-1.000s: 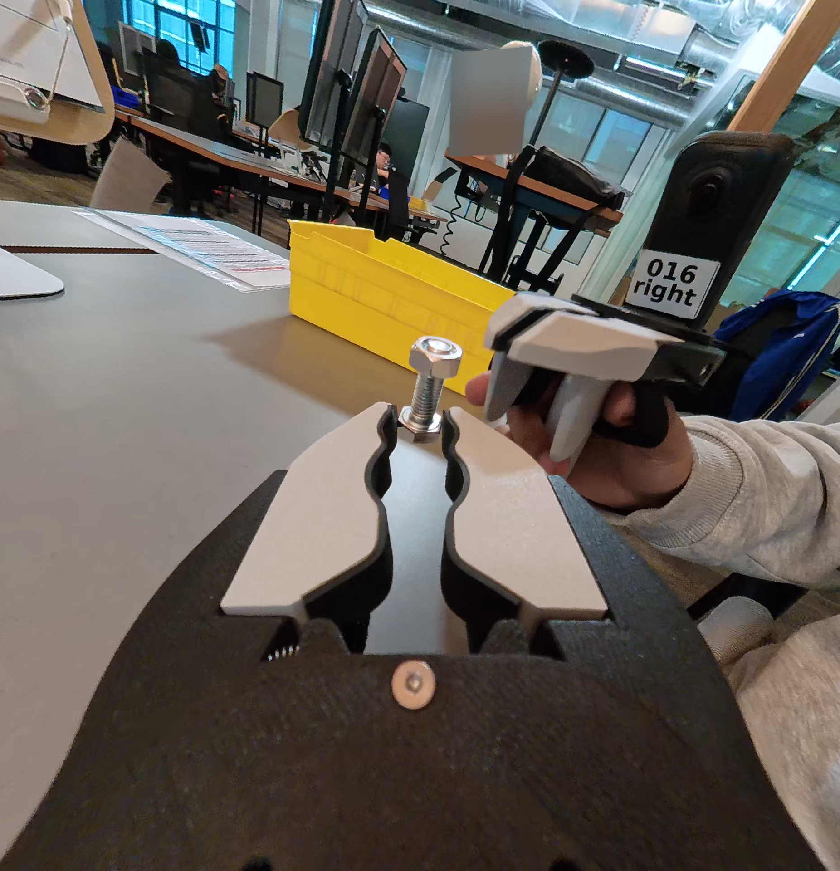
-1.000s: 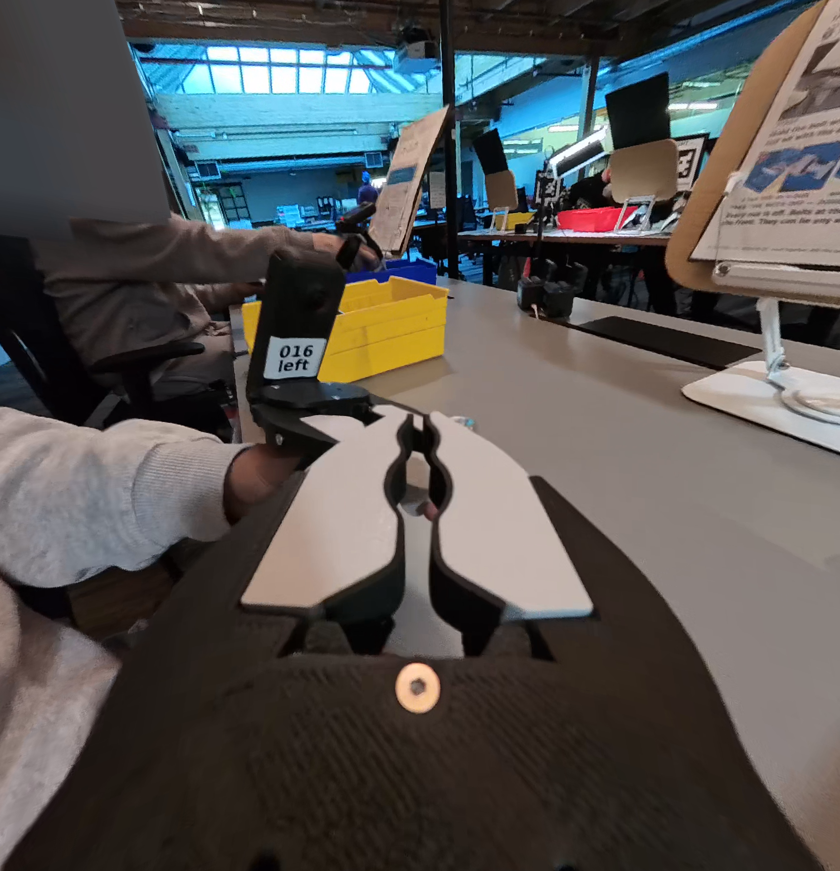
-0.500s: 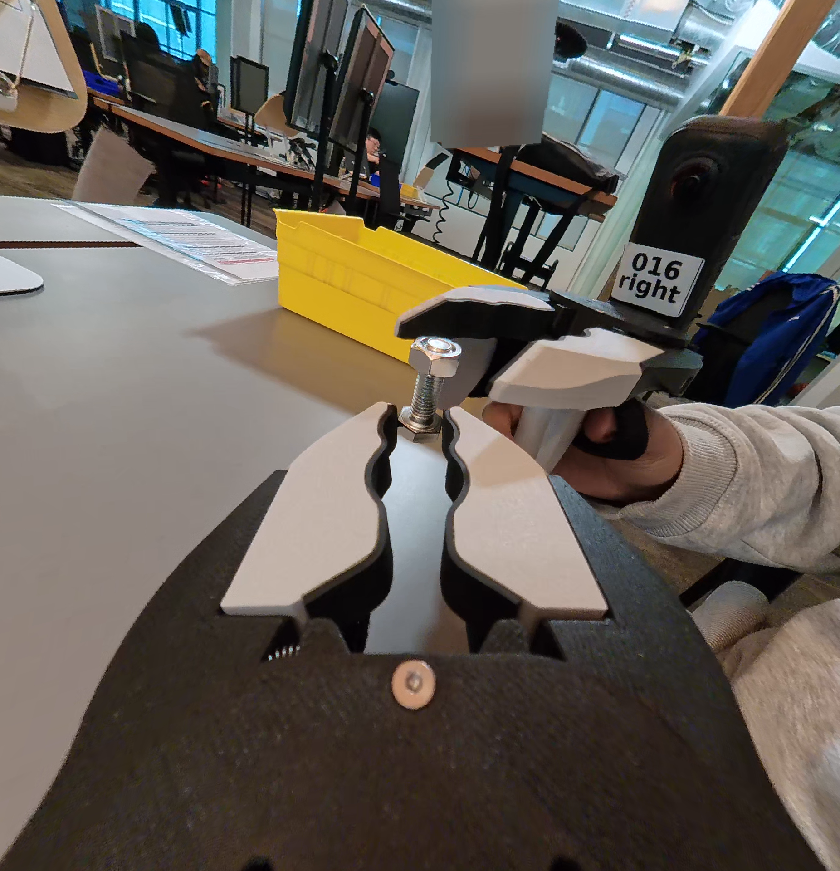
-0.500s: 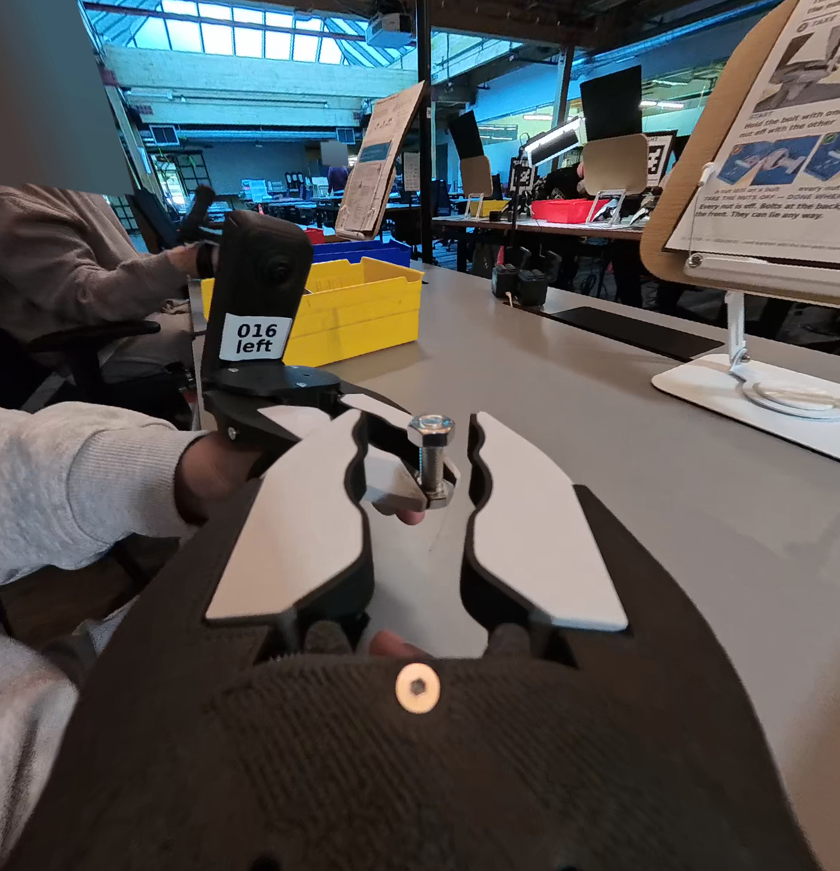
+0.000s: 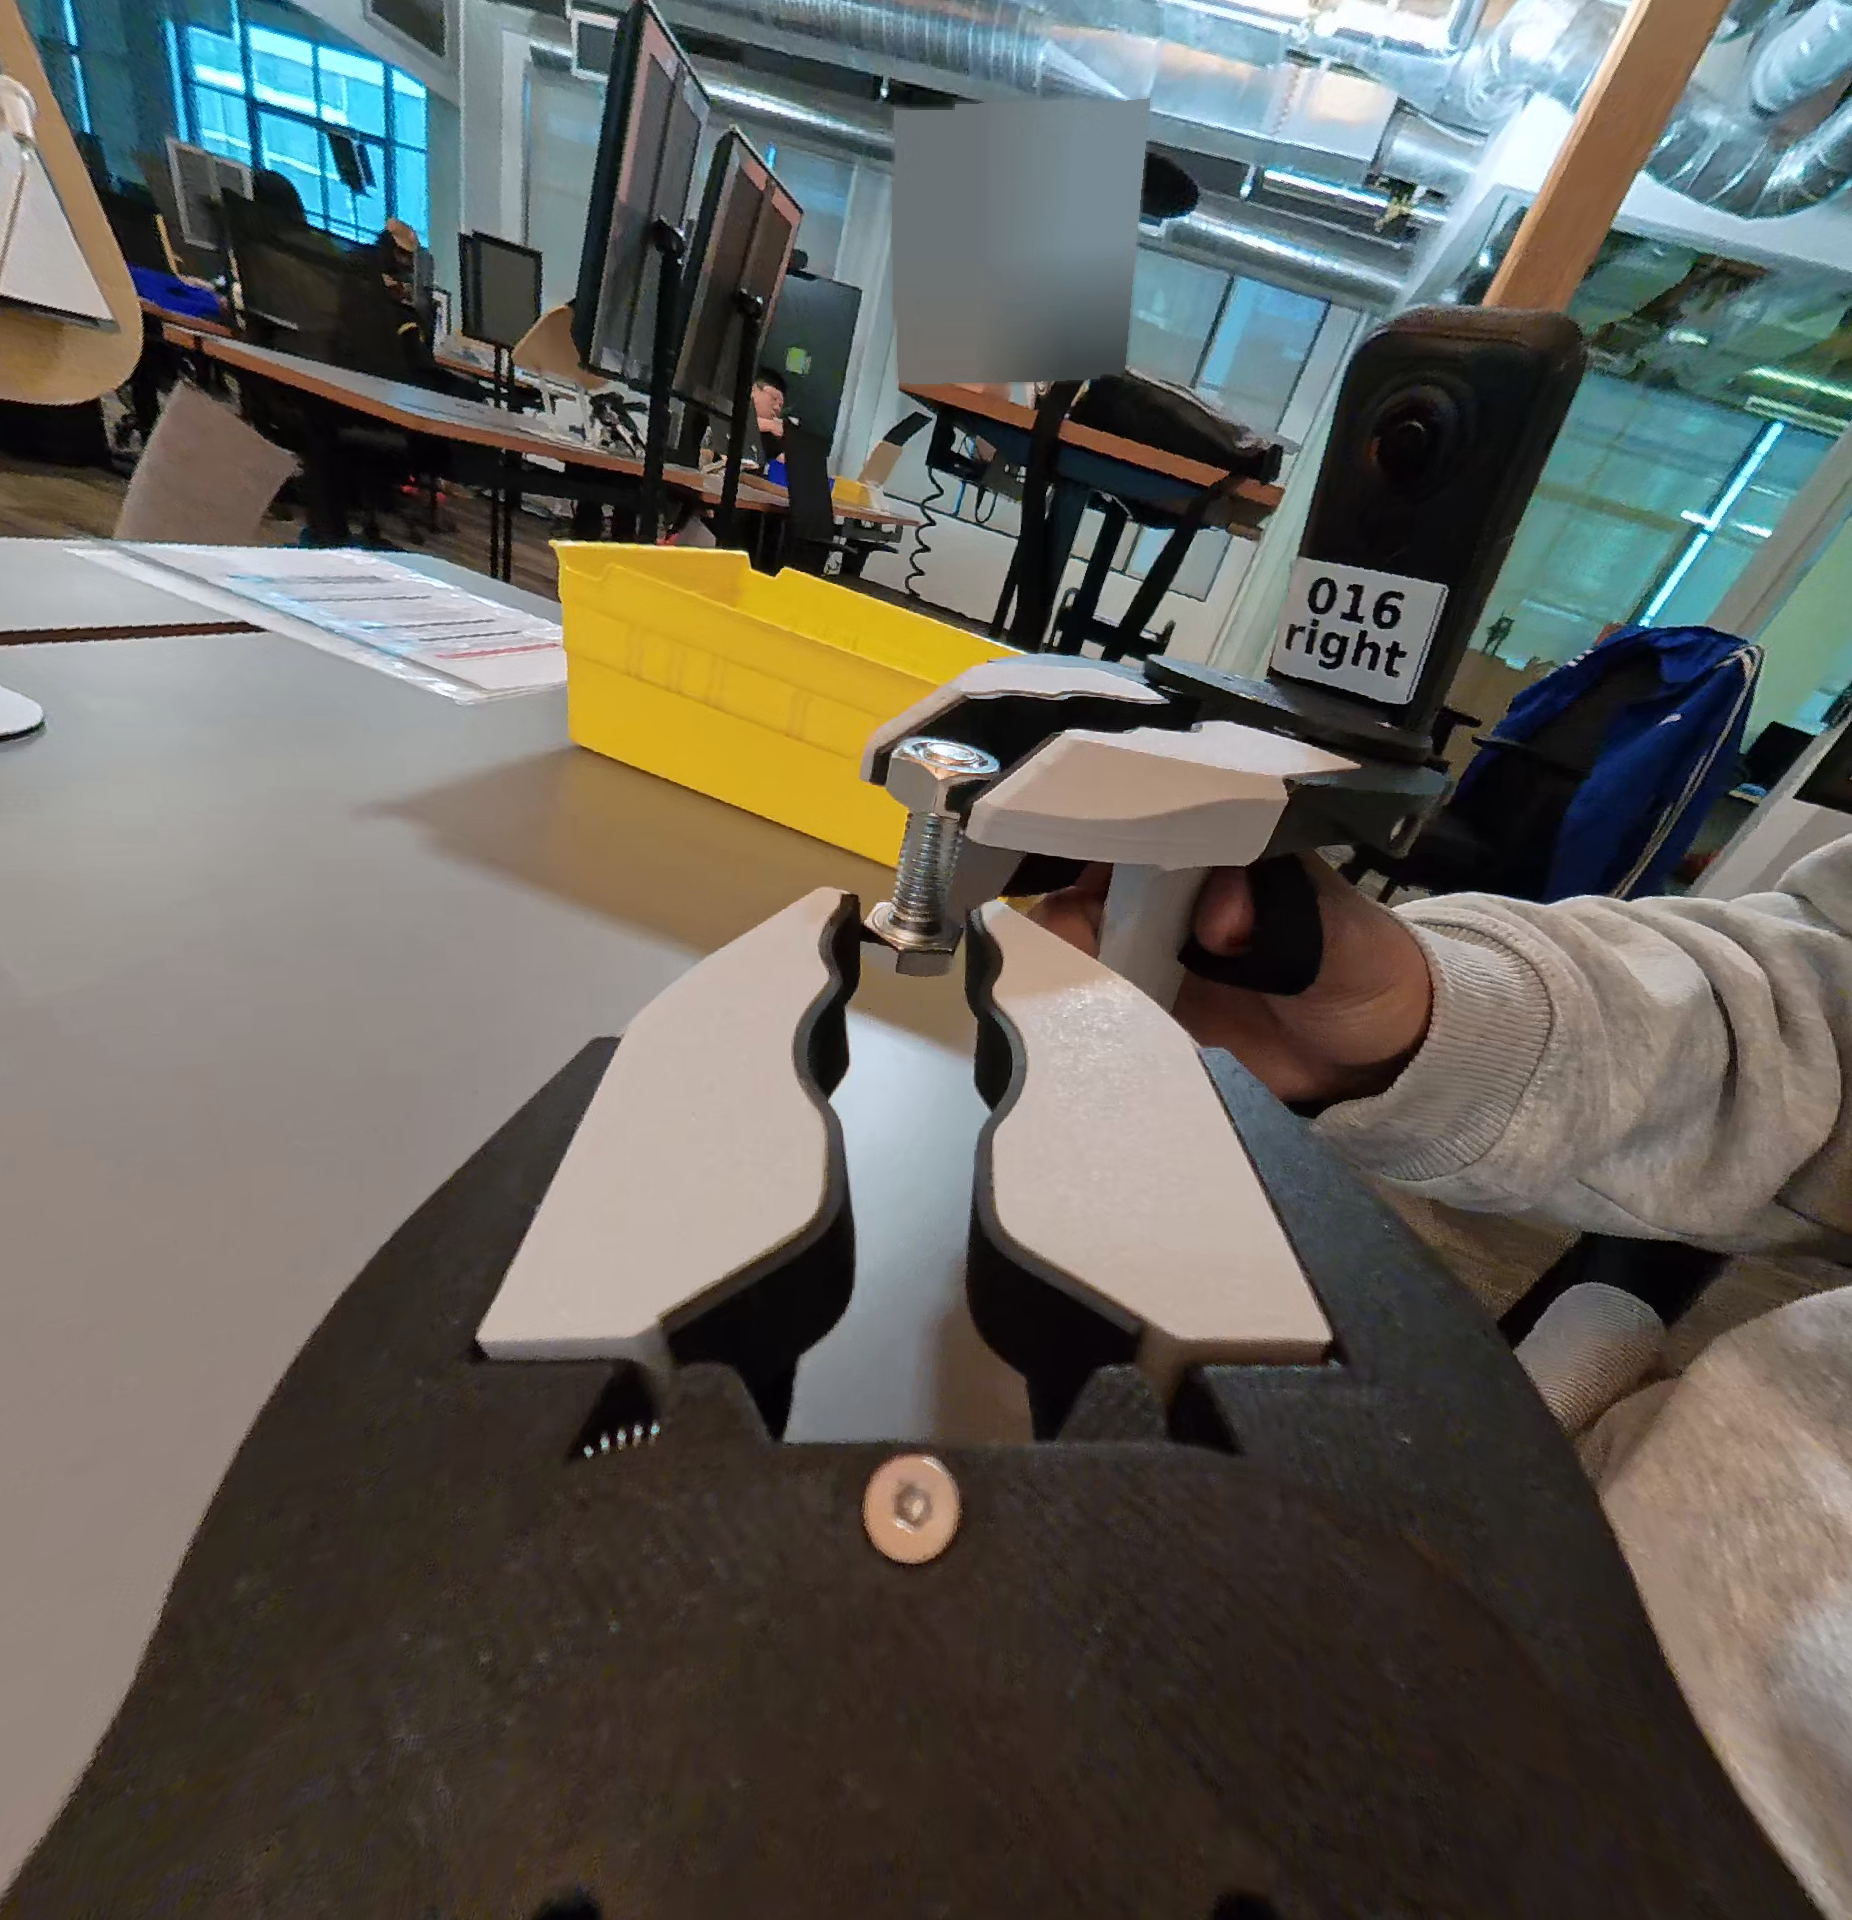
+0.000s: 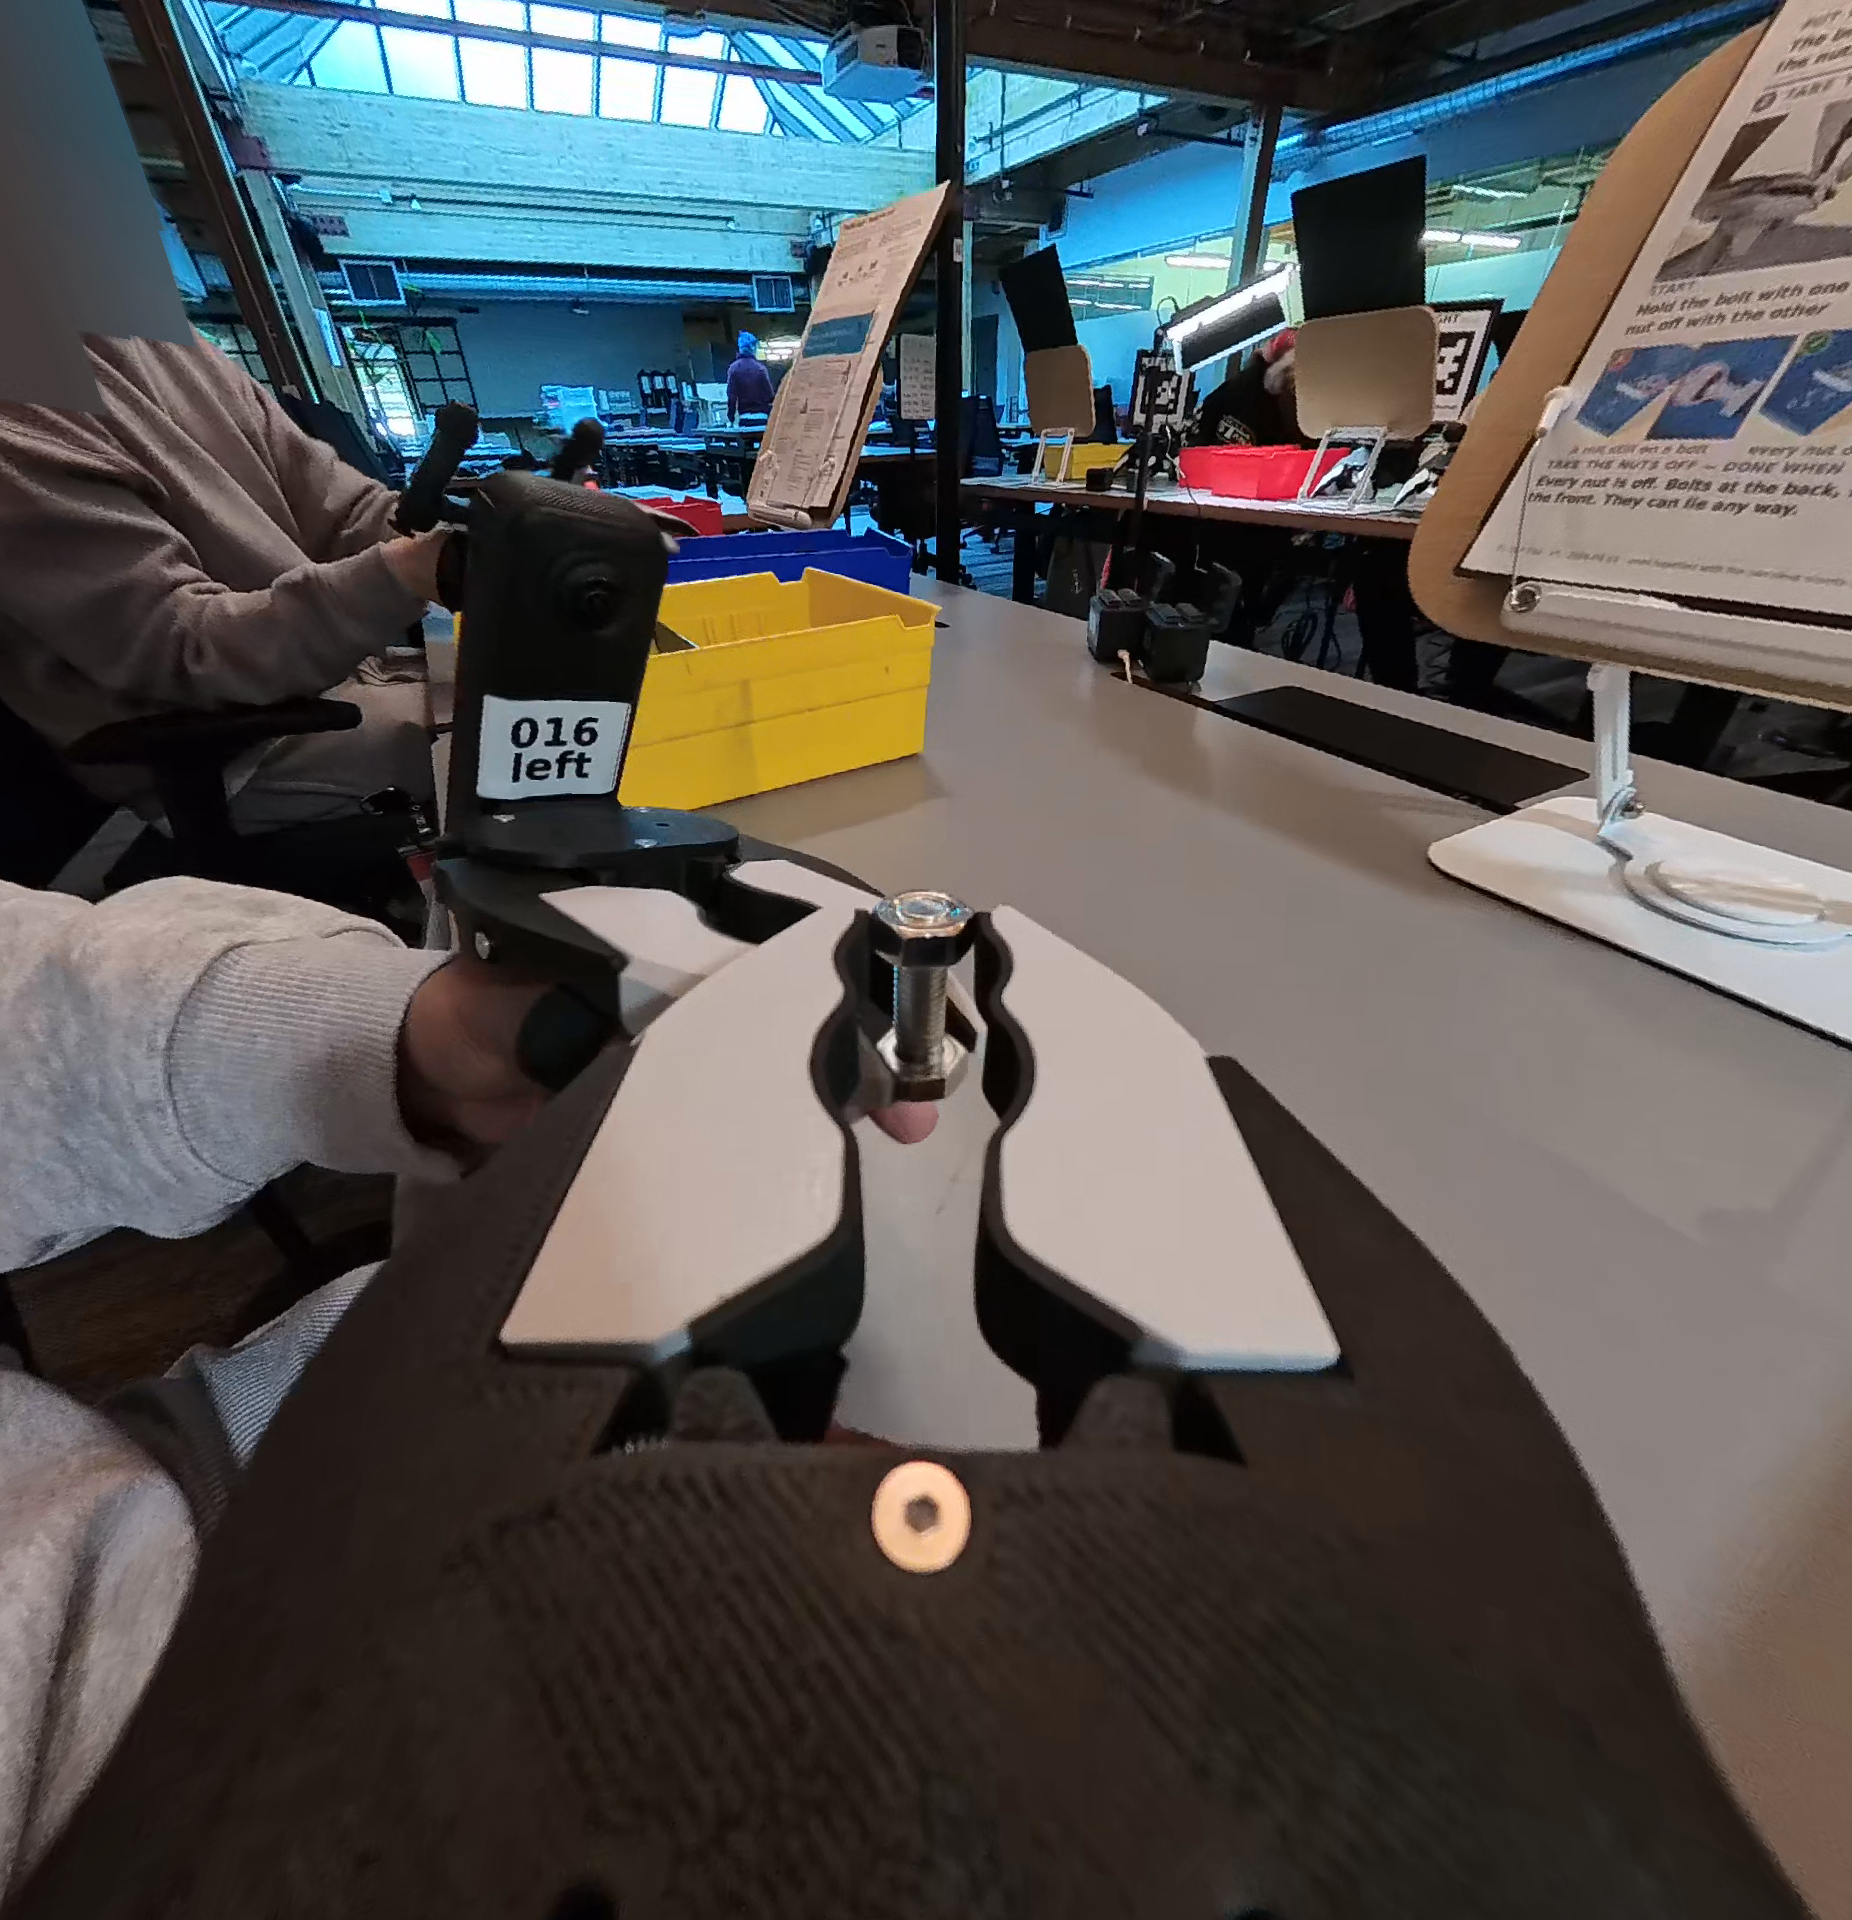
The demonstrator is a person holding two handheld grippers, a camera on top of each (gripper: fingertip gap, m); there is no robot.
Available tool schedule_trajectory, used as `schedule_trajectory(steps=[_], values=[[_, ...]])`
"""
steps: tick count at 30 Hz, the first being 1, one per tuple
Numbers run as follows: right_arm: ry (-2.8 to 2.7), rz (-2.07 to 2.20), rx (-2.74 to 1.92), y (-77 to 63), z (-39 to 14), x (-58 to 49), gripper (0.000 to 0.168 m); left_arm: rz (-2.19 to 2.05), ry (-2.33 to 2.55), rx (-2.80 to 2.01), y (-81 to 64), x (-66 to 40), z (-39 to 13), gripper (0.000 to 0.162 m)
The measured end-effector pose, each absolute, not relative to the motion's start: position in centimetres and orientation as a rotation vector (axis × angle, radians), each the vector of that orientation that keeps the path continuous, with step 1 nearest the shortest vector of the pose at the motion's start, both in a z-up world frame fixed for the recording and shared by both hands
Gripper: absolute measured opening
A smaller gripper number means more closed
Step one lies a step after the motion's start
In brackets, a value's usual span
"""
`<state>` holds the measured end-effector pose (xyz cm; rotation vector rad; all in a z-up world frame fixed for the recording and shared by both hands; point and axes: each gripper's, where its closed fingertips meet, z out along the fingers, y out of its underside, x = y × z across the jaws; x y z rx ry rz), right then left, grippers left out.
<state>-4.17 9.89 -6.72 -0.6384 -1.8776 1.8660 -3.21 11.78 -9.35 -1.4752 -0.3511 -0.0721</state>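
A silver bolt [image 5: 927, 852] stands upright, head up, with a hex nut [image 5: 914, 935] at its lower end. My left gripper [image 5: 911, 920] is shut on the nut and holds the bolt a little above the grey table [image 5: 278, 883]. My right gripper [image 5: 937, 774] comes in from the right, and its jaws stand closed around the bolt's hex head. In the right wrist view the right gripper [image 6: 920, 925] clasps the bolt head [image 6: 920, 916]. The nut [image 6: 920, 1070] sits below it, in the tips of the left gripper [image 6: 901, 1086].
A yellow bin [image 5: 735, 686] stands behind the bolt, also in the right wrist view [image 6: 787, 686], with a blue bin [image 6: 787, 556] behind it. A clipboard stand [image 6: 1628, 883] with an instruction sheet is at the right. A laminated sheet [image 5: 382, 613] lies far left. Another person [image 6: 174, 540] sits beyond. The grippers are tip to tip, or close to it.
My right gripper opened, rose to the bolt head and closed its jaws around it. My left gripper kept hold of the nut and stayed in place.
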Motion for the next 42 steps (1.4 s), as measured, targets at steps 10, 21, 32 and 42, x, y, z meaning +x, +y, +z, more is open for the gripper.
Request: schedule_trajectory(steps=[10, 21, 32, 42], values=[[-1.902, 1.959, -0.700, 10.1, -6.7, -4.1, 0.019, -0.082, -0.329, -1.494, 12.1, -2.7, -9.6, 0.035], [-1.908, 2.125, -0.698, 9.8, -6.2, -3.6, 0.019, -0.110, -0.286, -1.486, 12.1, -2.1, -9.4, 0.018], [-1.824, 2.097, -0.635, 10.1, -5.3, -3.7, 0.042, -0.055, -0.289, -1.488, 12.0, -2.5, -9.3, 0.018], [-1.898, 1.888, -0.482, 9.2, -5.9, -2.6, 0.015, 0.010, -0.399, -1.508, 11.2, -4.4, -9.6, 0.018]])
